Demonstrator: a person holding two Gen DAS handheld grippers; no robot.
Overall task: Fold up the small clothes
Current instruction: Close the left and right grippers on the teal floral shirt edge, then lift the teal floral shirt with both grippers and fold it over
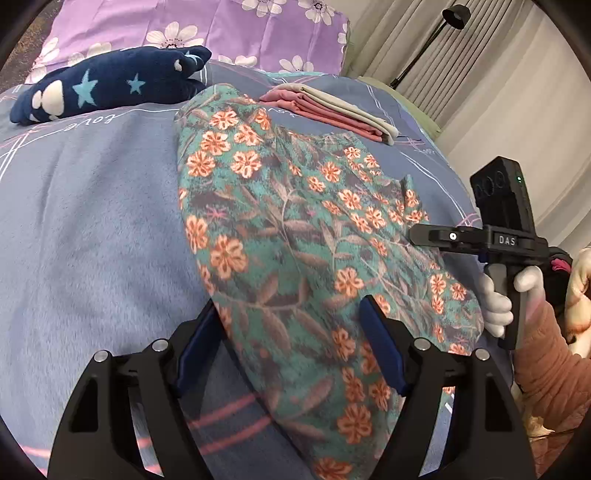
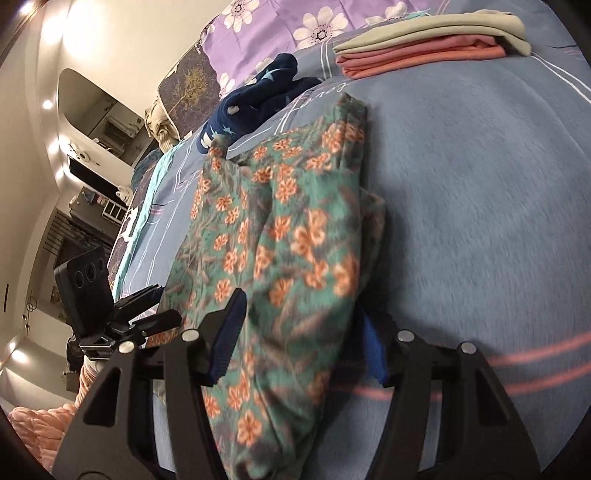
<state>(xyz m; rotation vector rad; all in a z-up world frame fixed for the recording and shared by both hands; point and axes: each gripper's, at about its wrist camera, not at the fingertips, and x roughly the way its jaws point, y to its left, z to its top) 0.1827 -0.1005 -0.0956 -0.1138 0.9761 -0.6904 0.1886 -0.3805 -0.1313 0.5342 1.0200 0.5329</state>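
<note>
The floral garment [image 1: 295, 229] is lying between my spread left tongs [image 1: 291, 339]. My right tongs [image 2: 299, 339] are gaping too, straddling its edge on the blanket [image 1: 92, 221].

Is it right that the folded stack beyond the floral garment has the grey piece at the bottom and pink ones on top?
Not quite: in the folded stack, the grey piece lies on top and the pink ones beneath it, as the right wrist view shows. It does sit beyond the floral garment.

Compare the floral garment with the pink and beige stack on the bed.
The floral garment is patterned, spread long and rumpled; the pink and beige stack is plain and neatly folded. Both open grippers flank the garment; the stack lies apart, untouched. Both rest on the blue bedspread.
</note>
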